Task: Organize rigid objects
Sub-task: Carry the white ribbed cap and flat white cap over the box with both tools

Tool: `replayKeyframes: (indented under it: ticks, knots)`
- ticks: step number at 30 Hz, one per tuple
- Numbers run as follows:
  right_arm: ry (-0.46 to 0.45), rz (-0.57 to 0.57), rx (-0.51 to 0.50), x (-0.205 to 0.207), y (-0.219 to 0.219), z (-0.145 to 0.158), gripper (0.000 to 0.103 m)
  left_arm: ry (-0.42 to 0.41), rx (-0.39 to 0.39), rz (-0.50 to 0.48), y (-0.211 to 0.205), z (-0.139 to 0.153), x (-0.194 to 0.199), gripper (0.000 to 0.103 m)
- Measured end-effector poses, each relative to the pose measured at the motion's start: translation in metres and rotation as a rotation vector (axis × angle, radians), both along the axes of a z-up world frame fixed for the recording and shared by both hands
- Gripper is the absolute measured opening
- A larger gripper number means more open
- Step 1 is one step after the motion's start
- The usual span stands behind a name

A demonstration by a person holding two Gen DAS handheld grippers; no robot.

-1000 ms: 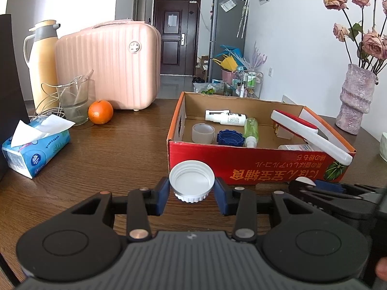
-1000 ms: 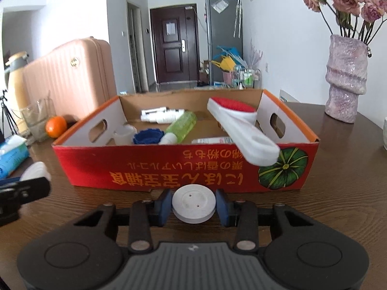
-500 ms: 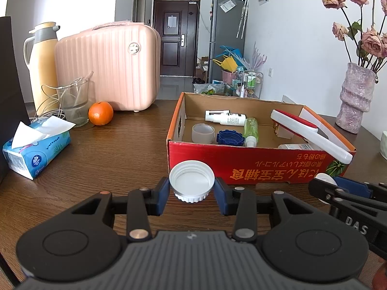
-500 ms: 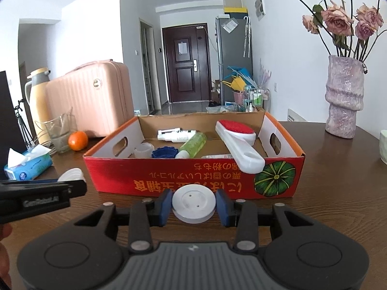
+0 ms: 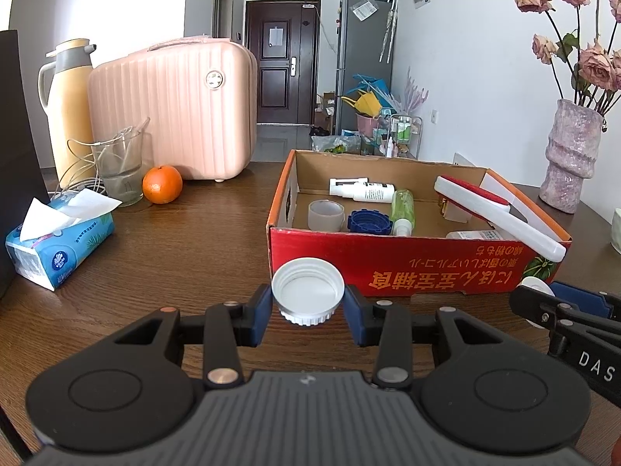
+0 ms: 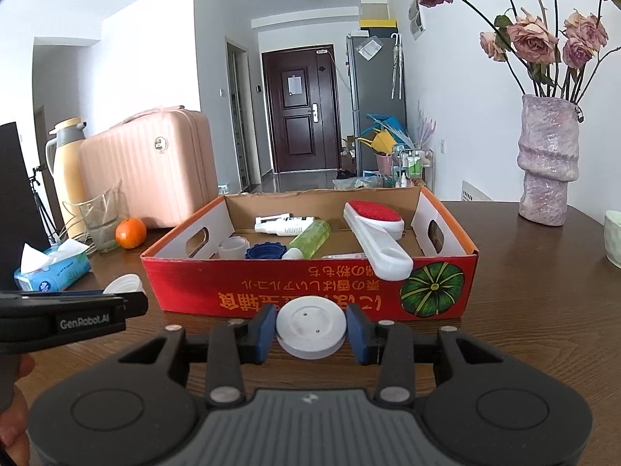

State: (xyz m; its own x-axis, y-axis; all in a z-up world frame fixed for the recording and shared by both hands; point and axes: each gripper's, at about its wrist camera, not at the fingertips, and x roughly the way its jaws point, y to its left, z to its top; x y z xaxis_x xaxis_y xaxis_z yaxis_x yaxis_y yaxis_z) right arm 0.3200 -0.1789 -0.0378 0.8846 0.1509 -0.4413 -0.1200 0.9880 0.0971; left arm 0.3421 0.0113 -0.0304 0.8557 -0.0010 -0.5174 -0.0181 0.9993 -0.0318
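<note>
My left gripper (image 5: 307,303) is shut on a white screw cap (image 5: 307,293), hollow side up, held just in front of the red cardboard box (image 5: 407,268). My right gripper (image 6: 310,332) is shut on a flat white disc lid (image 6: 310,326), also in front of the box (image 6: 271,291). Inside the box lie a white spray bottle (image 6: 285,225), a green bottle (image 6: 308,239), a blue cap (image 6: 266,251), a translucent cup (image 6: 233,246) and a white brush with a red pad (image 6: 378,233). Each gripper shows at the edge of the other's view.
On the wooden table (image 5: 174,240) to the left stand a tissue pack (image 5: 58,233), an orange (image 5: 162,184), a glass jug (image 5: 118,167), a yellow thermos (image 5: 70,105) and a pink suitcase (image 5: 174,108). A vase of dried roses (image 6: 547,159) stands at the right.
The right gripper with its disc lid pulled back and rose a little, so the box sits farther away in its view. The left gripper kept still.
</note>
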Motion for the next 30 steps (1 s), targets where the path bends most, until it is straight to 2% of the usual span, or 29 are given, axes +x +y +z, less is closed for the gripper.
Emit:
replayKeyframes:
  ticks: [15, 30]
  knots:
    - [-0.046, -0.001, -0.001, 0.004, -0.001, 0.012, 0.038, -0.052, 0.012, -0.004, -0.011, 0.015, 0.000, 0.041]
    - [-0.101, -0.031, -0.004, 0.049, -0.004, 0.030, 0.038, -0.131, -0.011, 0.010, -0.033, 0.039, 0.043, 0.041]
